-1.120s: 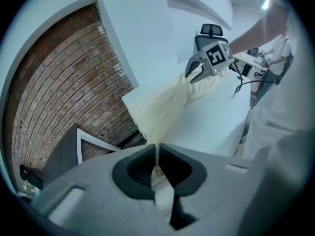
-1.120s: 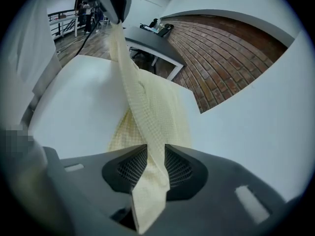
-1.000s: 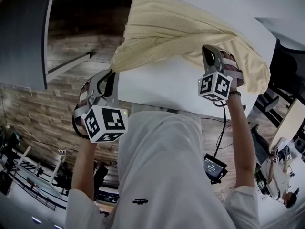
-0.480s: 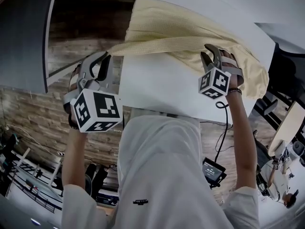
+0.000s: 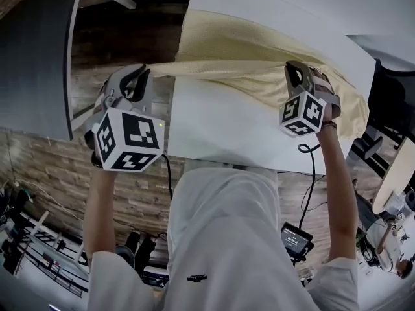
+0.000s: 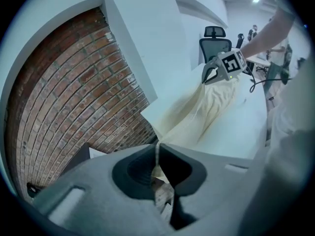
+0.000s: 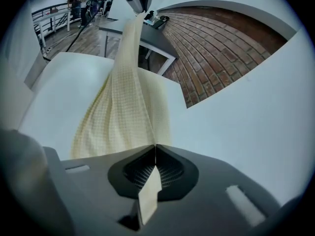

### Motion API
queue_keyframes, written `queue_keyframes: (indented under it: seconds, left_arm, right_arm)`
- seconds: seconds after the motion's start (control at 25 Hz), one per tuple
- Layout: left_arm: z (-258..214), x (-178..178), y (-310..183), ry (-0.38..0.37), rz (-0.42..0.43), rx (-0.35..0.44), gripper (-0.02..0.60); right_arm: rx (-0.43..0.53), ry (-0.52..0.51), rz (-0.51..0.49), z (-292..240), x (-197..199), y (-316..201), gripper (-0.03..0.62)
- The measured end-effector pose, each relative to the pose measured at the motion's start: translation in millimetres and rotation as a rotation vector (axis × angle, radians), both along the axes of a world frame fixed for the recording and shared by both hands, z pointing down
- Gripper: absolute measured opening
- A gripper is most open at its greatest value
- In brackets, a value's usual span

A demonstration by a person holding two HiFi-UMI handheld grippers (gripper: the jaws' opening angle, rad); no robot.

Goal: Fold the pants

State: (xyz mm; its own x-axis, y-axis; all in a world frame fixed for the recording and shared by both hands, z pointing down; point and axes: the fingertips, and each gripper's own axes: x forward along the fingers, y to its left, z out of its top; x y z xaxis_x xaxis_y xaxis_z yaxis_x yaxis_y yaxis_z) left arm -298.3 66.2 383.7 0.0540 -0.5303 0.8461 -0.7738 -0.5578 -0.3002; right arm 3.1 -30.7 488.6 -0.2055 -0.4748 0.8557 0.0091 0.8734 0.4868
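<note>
This is an open-plan office or lab. A white bench (image 5: 220,122) lies under the jaws, and a black office chair (image 6: 215,38) stands beyond the left jaws. Far beyond the right jaws are a desk (image 7: 157,37), standing people (image 7: 86,1) and a railing (image 7: 49,16). The floor (image 6: 74,92) is brick-patterned.

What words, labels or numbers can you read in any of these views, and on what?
No text is legible.
Small dark mark on the person's white shirt: too small to read.
Lit screen on the small black device: blurred, unreadable.
Black-and-white marker cubes: square patterns only, no letters.
</note>
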Motion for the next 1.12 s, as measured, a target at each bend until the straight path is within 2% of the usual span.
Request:
queue_keyframes:
  seconds: [0.2,0.36,0.6,0.76,1.12]
  left_arm:
    - [14,-18,-30,-0.016,0.009,-0.007,0.031]
    - [38,-27,-61,-0.021,0.017,-0.021,0.031]
    - [88,-35,-99,-0.037,0.035,-0.069,0.031]
    - [114,-31,-130,-0.018,0.022,-0.089,0.031]
    - [178,-26,-173,-0.029,0.031,-0.173,0.032]
  right_arm:
    - [0.035,-0.014,0.054,-16,-6,-30,0.009]
    - [0.027,0.007,0.083,-9,-7,-53,0.011]
    - [-0.015,0.065,0.085,23,-6,-68,0.011]
    - [-0.034,0.099,0.093,43,3,-83,0.011]
    - [-0.054,0.123,0.141,87,14,-110,0.012]
